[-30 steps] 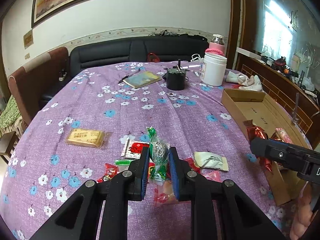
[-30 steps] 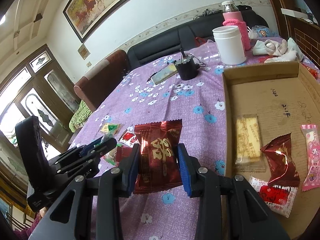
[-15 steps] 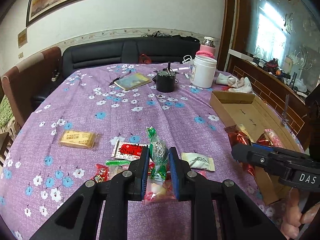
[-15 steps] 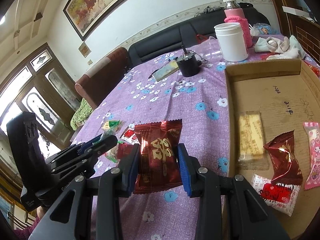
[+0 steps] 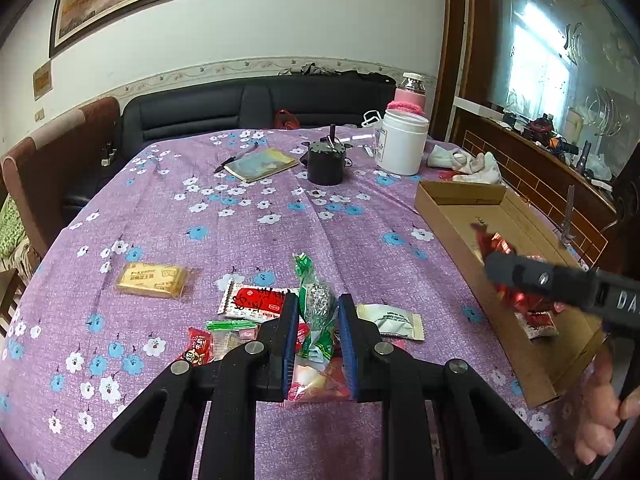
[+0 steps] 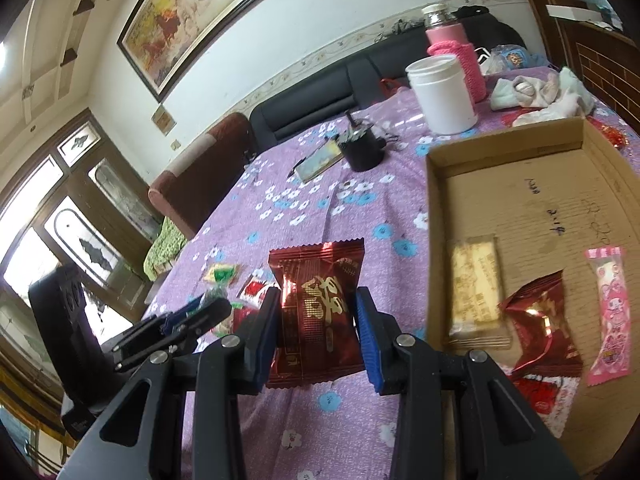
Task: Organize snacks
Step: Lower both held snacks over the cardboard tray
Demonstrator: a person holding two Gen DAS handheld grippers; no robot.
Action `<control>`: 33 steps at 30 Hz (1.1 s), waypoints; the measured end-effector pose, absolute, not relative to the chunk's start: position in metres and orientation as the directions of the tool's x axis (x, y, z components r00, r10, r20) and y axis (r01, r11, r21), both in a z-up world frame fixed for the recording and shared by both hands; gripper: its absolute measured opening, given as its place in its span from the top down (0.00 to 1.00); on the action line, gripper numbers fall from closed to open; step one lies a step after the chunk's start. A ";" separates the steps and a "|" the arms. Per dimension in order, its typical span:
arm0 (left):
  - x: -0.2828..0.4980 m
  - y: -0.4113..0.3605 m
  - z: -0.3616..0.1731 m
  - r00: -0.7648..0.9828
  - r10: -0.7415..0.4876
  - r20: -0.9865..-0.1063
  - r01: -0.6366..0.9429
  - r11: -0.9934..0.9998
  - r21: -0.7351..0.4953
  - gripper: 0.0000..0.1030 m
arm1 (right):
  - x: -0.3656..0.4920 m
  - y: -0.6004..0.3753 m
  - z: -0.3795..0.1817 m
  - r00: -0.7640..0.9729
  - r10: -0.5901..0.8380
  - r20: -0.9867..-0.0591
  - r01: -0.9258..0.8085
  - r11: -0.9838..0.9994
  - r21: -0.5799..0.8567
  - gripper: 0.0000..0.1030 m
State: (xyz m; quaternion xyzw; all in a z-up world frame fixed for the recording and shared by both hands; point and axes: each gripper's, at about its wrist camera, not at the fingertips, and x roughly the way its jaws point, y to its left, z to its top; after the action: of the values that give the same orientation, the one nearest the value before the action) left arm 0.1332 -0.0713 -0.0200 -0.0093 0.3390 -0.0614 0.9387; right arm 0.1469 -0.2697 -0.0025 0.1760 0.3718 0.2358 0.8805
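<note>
Four snacks already lay in the cardboard box (image 6: 520,168), by my count: a pale biscuit bar (image 6: 476,284), a red foil sweet (image 6: 540,328), a pink packet (image 6: 610,312) and a red-and-white packet (image 6: 540,396). I had my right gripper (image 6: 318,332) clamped on a dark red foil packet (image 6: 316,312), hanging above the purple worktop (image 5: 280,224) just beside the box. My left gripper (image 5: 318,340) pinched a green twist-wrapped sweet (image 5: 316,300) over the loose pile. Left outside: a golden bar (image 5: 152,280), a white sachet (image 5: 390,320), several small packets. I judged it under halfway.
</note>
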 end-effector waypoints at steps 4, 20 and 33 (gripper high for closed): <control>0.134 -0.072 -0.021 0.761 -0.119 -0.638 0.109 0.992 -0.056 0.81 | 0.148 -0.275 -0.001 0.617 0.543 -0.569 -0.273 0.826 0.492 0.65; 0.127 -0.097 0.005 0.763 -0.143 -0.630 0.139 0.989 -0.057 0.81 | 0.156 -0.337 0.020 0.712 0.463 -0.529 -0.159 0.839 0.520 0.65; 0.132 -0.186 0.017 0.699 -0.308 -0.646 0.310 0.944 -0.115 0.81 | 0.166 -0.398 0.005 0.713 0.284 -0.642 0.105 0.861 0.497 0.65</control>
State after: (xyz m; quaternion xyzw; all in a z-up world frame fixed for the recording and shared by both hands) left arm 0.1316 -0.1861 0.0173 0.0012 0.3501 -0.1677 0.9216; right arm 0.1663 -0.3983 0.0047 0.2586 0.3757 0.0504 0.8885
